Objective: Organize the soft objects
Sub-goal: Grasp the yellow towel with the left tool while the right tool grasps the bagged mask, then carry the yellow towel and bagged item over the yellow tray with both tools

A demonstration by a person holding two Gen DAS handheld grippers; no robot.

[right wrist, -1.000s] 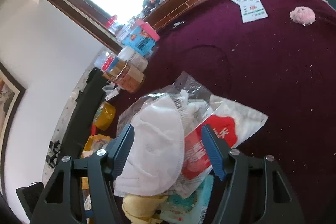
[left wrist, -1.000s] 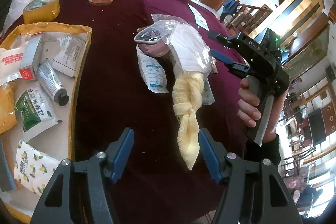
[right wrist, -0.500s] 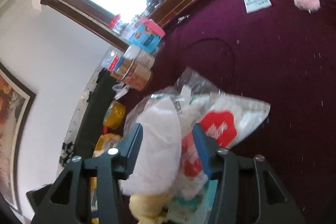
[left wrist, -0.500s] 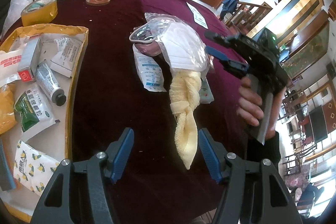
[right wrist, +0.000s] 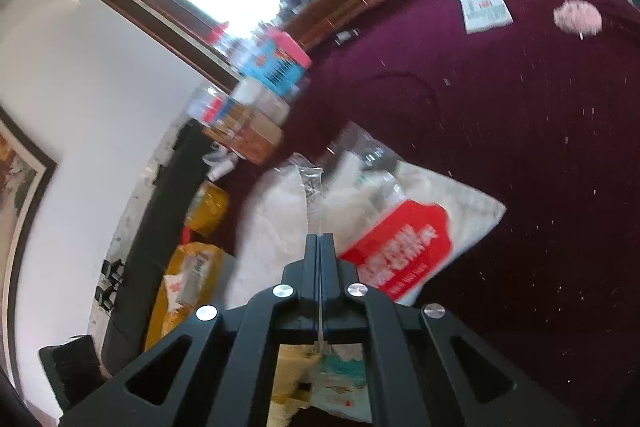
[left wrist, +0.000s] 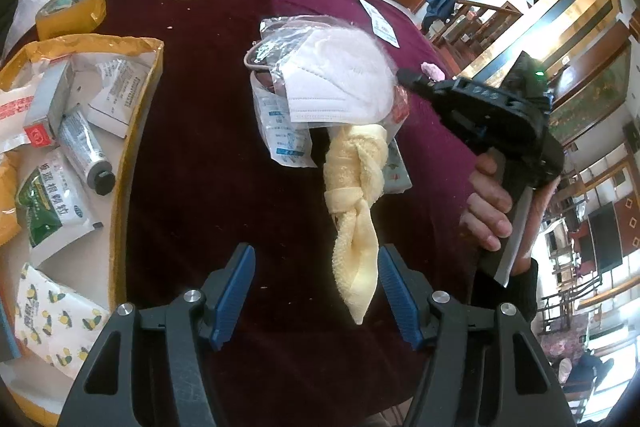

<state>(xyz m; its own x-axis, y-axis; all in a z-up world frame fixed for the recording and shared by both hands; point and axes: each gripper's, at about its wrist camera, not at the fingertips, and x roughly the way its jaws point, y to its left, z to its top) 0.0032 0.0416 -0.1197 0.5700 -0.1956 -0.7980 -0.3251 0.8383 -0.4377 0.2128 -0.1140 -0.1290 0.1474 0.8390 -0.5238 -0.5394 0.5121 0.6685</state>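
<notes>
Right gripper (right wrist: 320, 247) jaws just closed, pinching bagged mask (left wrist: 340, 83) by its clear edge | left gripper (left wrist: 316, 291) jaws wide, nothing held | knotted towel (left wrist: 356, 195) on tablecloth (left wrist: 208, 147), long axis toward left gripper, tail between its fingers, untouched

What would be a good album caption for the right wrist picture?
Right gripper shut on the clear wrapper of a bagged white face mask, on a maroon tablecloth.

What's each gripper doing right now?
Left gripper: open, holding nothing.
Right gripper: just closed, pinching the mask bag.
</notes>
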